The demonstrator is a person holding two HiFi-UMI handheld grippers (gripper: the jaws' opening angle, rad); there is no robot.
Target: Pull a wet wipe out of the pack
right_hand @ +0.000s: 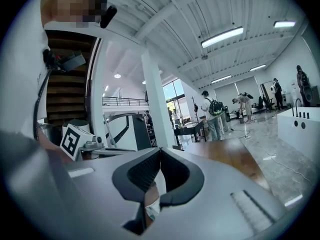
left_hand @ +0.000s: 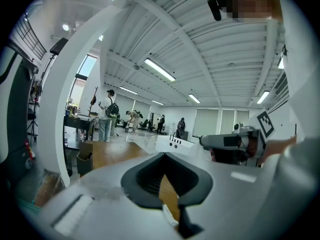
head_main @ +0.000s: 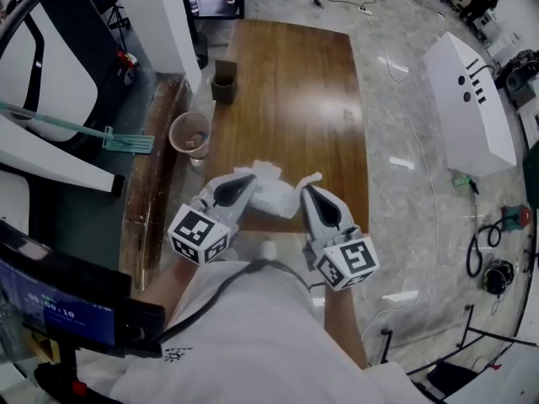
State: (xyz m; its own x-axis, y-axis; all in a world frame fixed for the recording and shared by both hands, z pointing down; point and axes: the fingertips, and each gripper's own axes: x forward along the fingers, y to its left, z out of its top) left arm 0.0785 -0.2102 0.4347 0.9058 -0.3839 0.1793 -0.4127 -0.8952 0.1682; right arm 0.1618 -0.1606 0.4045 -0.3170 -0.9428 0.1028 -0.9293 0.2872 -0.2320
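Both grippers hang over the near edge of the wooden table (head_main: 286, 82), with a crumpled white wet wipe pack (head_main: 274, 199) between them. My left gripper (head_main: 249, 180) is shut and holds the pack's left side; a white scrap (left_hand: 170, 221) shows below its closed jaws. My right gripper (head_main: 306, 188) is also shut, and a white wipe corner (head_main: 313, 178) sticks out past its tip. A pale bit of wipe (right_hand: 152, 210) shows in the gap under its jaws. Where the pack ends and the wipe begins is hard to tell.
A small dark box (head_main: 225, 81) stands on the table's far left edge. A round tub (head_main: 189, 135) and a long wooden bench (head_main: 150, 183) are on the floor to the left. To the right are a white cabinet (head_main: 468, 99) and cables (head_main: 484, 255). People stand far off (left_hand: 106, 115).
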